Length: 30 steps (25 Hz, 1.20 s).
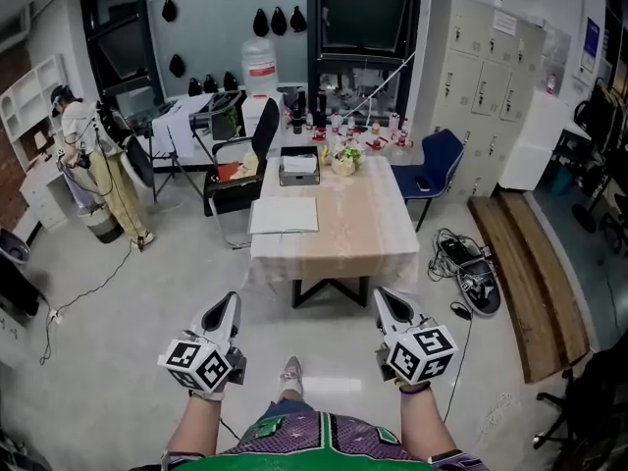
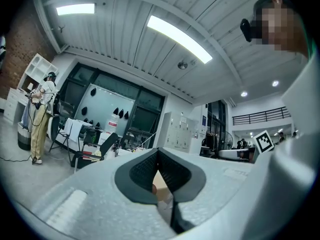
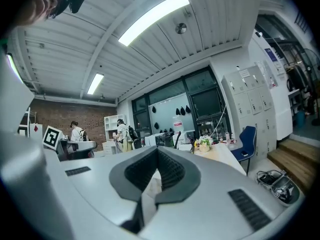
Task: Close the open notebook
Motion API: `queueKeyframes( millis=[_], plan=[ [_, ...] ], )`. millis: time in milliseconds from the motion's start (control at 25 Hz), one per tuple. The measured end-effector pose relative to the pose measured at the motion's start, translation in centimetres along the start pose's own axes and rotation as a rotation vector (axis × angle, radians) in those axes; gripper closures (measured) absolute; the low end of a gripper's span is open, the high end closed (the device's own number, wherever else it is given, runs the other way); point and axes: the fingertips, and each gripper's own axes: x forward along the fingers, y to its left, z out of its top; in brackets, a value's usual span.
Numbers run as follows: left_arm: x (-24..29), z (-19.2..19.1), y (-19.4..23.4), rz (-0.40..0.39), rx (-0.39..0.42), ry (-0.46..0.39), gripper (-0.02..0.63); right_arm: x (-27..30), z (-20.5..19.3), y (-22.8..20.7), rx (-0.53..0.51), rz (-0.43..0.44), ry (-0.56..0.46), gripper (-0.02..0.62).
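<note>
Both grippers point level, well short of the table (image 1: pixel 365 226). On the left gripper (image 1: pixel 224 307) and right gripper (image 1: pixel 392 302) I read the jaws as together and empty. The notebook (image 1: pixel 284 215) lies ahead on the table's near-left corner, with its long axis crosswise. The left gripper is nearer.

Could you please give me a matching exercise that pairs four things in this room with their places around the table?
Things:
1 notebook
2 blue chair
3 black chair
4 wooden planks

Places:
A on the floor, far right
B on the table, left part
C at the table's far right corner
D at the table's far left side

Pairs: 1-B, 2-C, 3-D, 4-A
</note>
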Motion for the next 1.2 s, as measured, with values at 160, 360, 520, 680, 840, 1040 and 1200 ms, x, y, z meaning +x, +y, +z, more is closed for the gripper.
queueKeyframes(
  millis=[160, 360, 520, 680, 840, 1040, 1200],
  plan=[
    [1.4, 0.2, 0.5, -0.002, 0.004, -0.004, 0.591, 1.6, 0.3, -0.5, -0.016, 0.008, 0.006, 0.595],
    [2.8, 0.0, 1.8, 0.012, -0.005, 0.011, 0.591, 3.8, 0.8, -1.0, -0.018, 0.022, 0.008, 0.595],
    [4.9, 0.6, 3.0, 0.019, -0.004, 0.002, 0.591, 5.9, 1.8, -1.9, -0.025, 0.03, -0.006, 0.595],
    [7.2, 0.6, 4.1, 0.024, 0.006, -0.002, 0.591, 8.3, 2.2, -3.0, -0.04, 0.032, -0.009, 0.595],
    [9.2, 0.4, 5.6, 0.028, -0.004, 0.01, 0.591, 11.1, 2.7, -3.8, -0.049, 0.035, -0.005, 0.595],
    [11.9, 1.2, 8.7, 0.049, -0.018, -0.002, 0.591, 15.2, 4.3, -4.8, -0.072, 0.015, -0.042, 0.594],
    [13.8, 1.9, 10.8, 0.053, 0.013, -0.004, 0.591, 18.2, 5.5, -6.2, -0.07, -0.019, -0.07, 0.594]
  ],
)
